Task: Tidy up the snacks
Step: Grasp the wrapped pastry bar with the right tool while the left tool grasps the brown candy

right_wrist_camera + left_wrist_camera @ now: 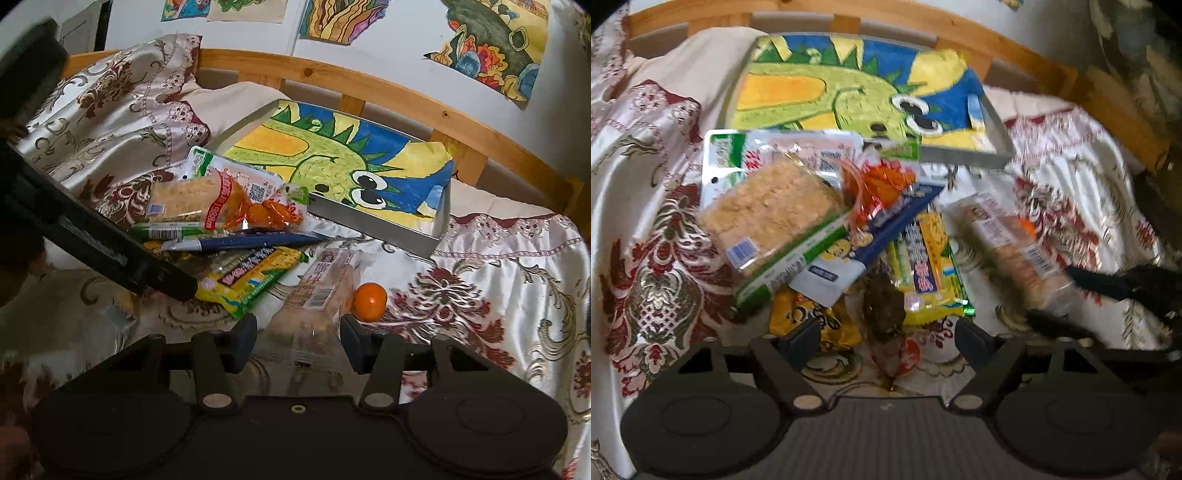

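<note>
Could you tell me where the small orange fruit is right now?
In the right wrist view the orange fruit sits on the patterned cloth, just right of the clear biscuit pack.

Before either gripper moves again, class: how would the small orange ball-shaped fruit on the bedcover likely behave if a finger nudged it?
The orange fruit looks round, so it would probably roll rather than slide. The bedcover is glossy and rumpled, so its path may wander. It lies beside the clear-wrapped cracker pack, which might stop it on that side.
</note>
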`<act>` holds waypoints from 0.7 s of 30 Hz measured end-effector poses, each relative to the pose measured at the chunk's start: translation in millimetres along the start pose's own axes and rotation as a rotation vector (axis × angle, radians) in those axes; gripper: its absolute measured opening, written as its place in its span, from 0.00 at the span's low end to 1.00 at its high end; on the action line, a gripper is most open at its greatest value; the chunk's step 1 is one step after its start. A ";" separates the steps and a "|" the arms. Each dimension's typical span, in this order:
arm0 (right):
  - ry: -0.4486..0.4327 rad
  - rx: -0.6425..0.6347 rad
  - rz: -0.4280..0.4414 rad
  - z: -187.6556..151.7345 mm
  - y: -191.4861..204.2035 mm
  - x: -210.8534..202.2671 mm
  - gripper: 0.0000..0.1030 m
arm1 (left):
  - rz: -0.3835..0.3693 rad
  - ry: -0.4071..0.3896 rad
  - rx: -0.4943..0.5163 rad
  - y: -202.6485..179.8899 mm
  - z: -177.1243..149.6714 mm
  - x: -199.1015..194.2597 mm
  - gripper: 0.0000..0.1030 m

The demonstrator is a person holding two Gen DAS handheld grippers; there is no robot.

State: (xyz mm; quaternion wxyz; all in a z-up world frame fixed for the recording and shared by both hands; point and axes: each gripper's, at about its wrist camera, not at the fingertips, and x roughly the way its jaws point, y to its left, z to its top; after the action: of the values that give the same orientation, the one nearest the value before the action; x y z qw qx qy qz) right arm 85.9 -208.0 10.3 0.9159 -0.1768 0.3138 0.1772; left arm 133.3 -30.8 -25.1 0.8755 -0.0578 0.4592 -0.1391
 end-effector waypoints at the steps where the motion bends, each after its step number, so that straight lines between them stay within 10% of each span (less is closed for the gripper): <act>1: 0.005 -0.008 -0.004 -0.9 -1.9 -3.3 0.51 | 0.014 0.004 0.015 -2.6 0.6 2.7 0.78; 21: -0.047 0.049 -0.001 3.5 -1.2 22.0 0.73 | 0.033 0.051 -0.026 -5.4 4.3 11.0 0.50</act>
State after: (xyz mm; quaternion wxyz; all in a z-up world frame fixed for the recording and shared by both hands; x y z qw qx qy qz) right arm 104.5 -202.8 -1.0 0.9271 -0.1504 0.2964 0.1729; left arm 141.8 -39.3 -30.1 0.8649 -0.0583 0.4839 -0.1201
